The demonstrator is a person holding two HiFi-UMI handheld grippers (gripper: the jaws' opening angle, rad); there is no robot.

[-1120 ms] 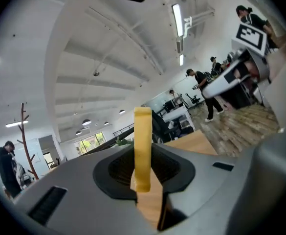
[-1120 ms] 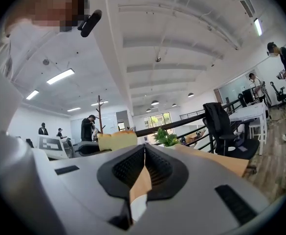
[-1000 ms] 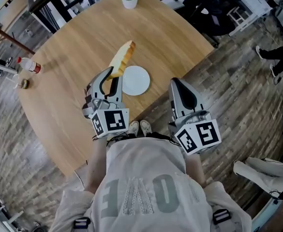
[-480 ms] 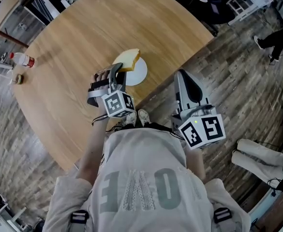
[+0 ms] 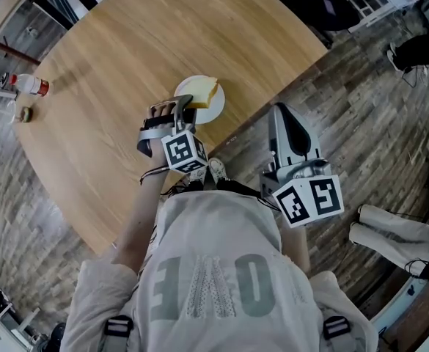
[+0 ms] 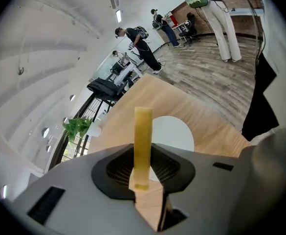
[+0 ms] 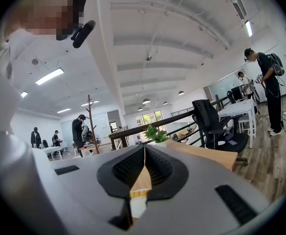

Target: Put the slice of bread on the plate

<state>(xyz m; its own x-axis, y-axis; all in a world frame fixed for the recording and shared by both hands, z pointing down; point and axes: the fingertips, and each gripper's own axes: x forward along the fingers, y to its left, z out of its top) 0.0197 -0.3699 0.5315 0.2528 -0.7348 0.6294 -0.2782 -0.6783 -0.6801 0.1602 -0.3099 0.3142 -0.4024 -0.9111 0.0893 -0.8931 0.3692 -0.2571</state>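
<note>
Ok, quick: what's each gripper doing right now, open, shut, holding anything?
Left gripper: shut on the pale yellow slice of bread, over the round white plate.
Right gripper: shut, nothing between its jaws.

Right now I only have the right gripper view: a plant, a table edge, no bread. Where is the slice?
Observer: The left gripper has the slice of bread pinched edge-on between its fingers.
Operator: Is it anywhere near the plate?
Observer: Yes, the head view shows it over the white plate, though I cannot tell whether it touches.
Operator: And is my right gripper over the table?
Observer: No, the right gripper sits off the edge of the table, above the wood floor.
</note>
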